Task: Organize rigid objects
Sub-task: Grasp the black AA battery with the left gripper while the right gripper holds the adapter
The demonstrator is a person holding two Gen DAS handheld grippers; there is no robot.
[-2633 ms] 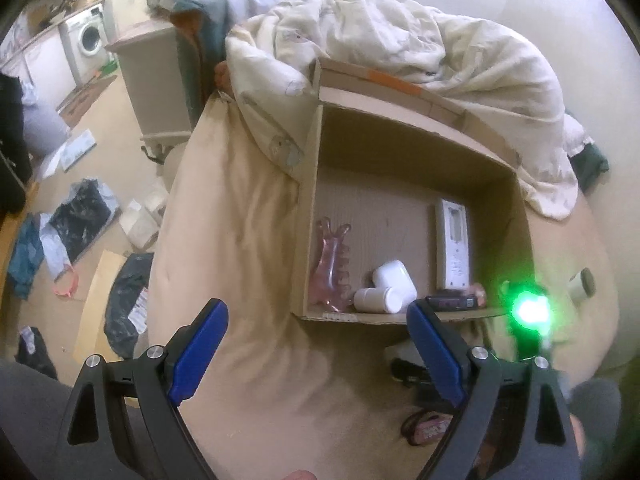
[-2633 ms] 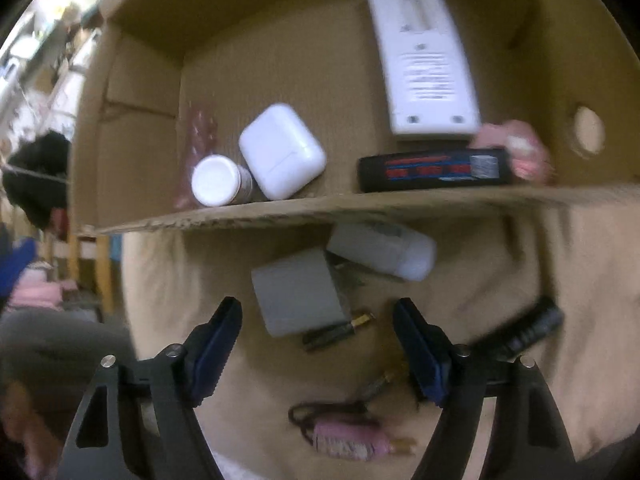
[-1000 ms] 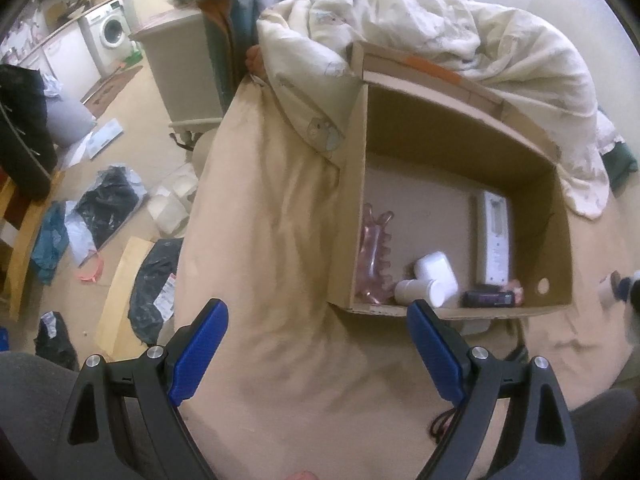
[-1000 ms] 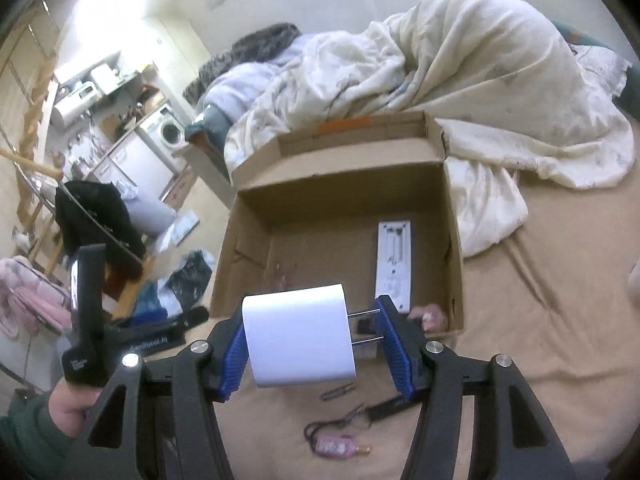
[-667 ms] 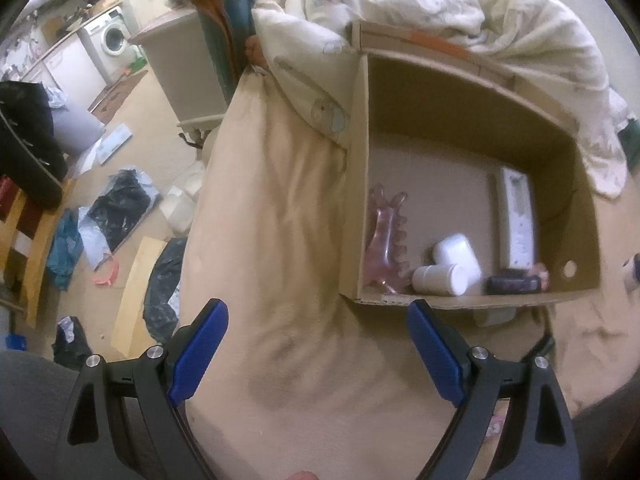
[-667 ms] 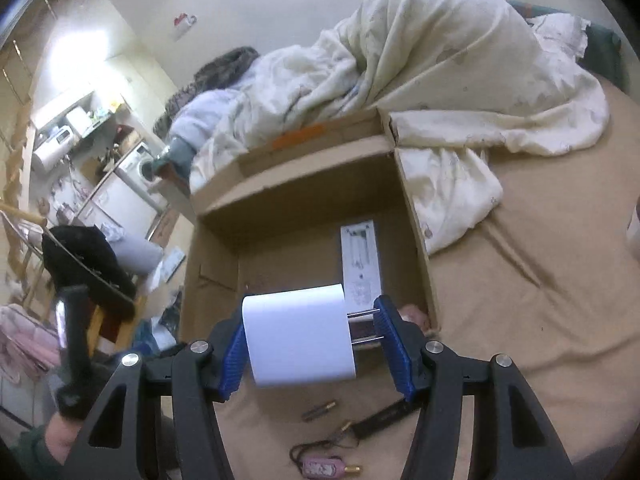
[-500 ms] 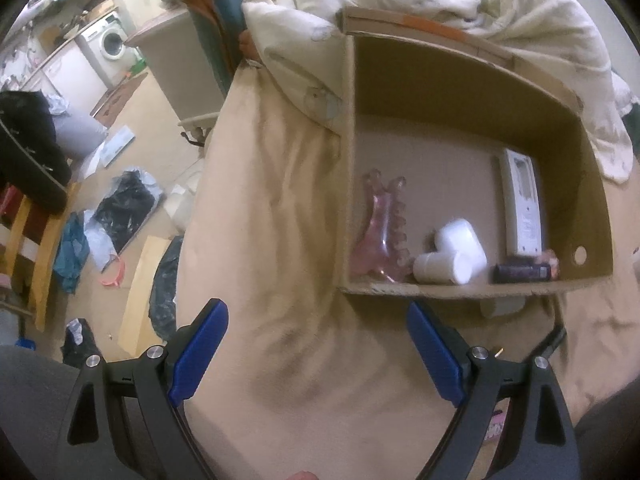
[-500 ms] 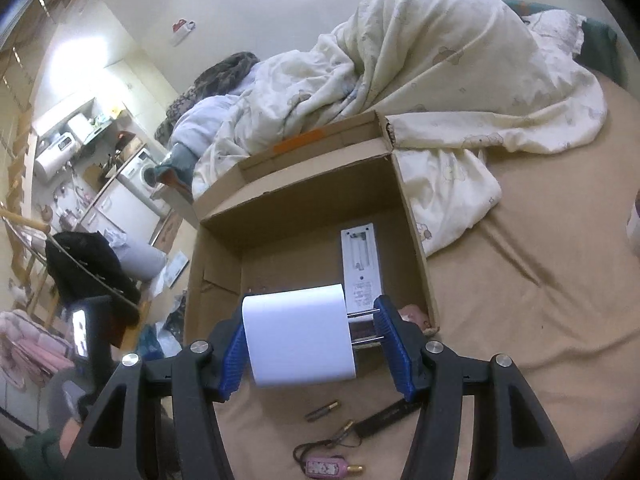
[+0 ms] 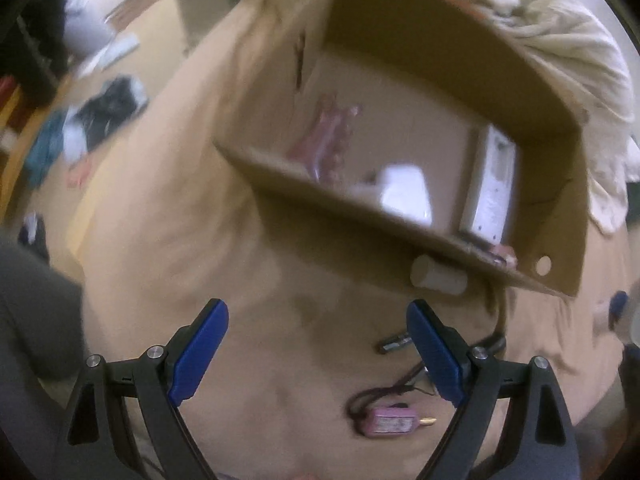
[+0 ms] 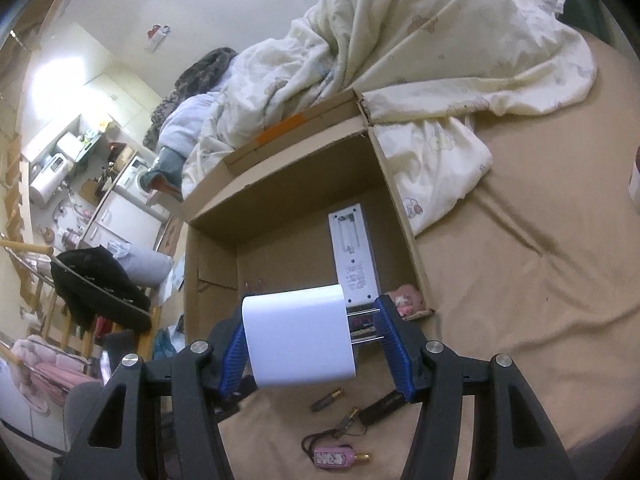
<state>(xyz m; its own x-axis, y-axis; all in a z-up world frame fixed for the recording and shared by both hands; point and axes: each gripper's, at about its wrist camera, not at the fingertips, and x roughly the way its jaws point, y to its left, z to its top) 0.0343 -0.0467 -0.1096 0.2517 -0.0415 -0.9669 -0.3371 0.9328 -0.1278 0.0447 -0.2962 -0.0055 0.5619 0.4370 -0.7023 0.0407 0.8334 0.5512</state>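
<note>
Right gripper [image 10: 312, 344]: holds the white plug adapter [image 10: 298, 338] crosswise; the left blue finger presses its flat end, the two metal prongs meet the right finger [image 10: 394, 350].
Adapter's place: raised above the near edge of the cardboard box [image 10: 208, 264], over the bed sheet [image 10: 520, 300].
Left gripper [image 9: 316, 344]: fingers spread wide, nothing between them, pointing down at the sheet in front of the box.
Box contents: white remote [image 10: 352, 256] lying flat by the right wall; pink comb-like piece [image 9: 328, 140] at the left; a white blurred item [image 9: 404, 192] between them.
On the sheet: white cylinder [image 9: 438, 278] touching the box's near wall; pink charm with dark cord [image 9: 390, 424] near the left gripper's right finger; small dark pin [image 9: 394, 344] just beside that finger.
</note>
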